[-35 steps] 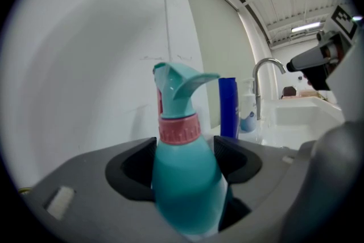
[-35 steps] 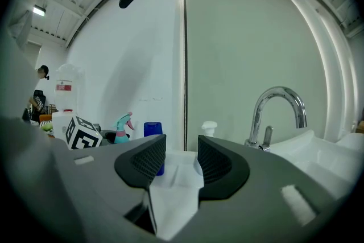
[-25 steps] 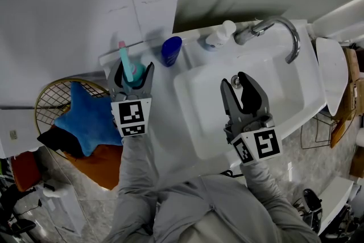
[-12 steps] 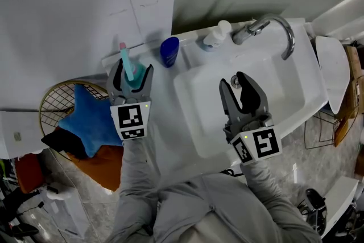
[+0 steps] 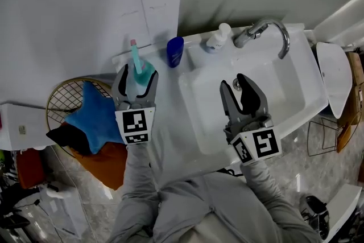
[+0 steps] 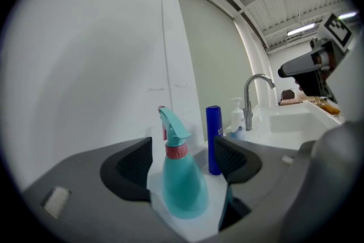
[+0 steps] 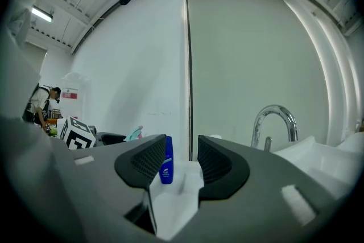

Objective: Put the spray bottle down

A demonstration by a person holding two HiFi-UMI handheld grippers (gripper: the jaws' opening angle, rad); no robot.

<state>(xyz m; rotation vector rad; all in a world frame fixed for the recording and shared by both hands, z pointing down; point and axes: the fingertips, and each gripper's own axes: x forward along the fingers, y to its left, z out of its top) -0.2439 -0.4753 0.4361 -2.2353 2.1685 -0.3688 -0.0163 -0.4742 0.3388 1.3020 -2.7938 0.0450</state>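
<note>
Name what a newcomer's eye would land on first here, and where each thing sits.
The teal spray bottle stands upright on the white counter between the open jaws of the left gripper, with a dark blue bottle just beyond it. The right gripper hovers open and empty over the sink, in front of the chrome tap.

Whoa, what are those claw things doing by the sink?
A person holds a gripper in each hand at a white sink. The left gripper has its jaws apart around a teal spray bottle, which stands upright on the sink's ledge near a blue bottle. It looks set down, with a small gap on each side. The right gripper hangs open and empty over the basin.
</note>
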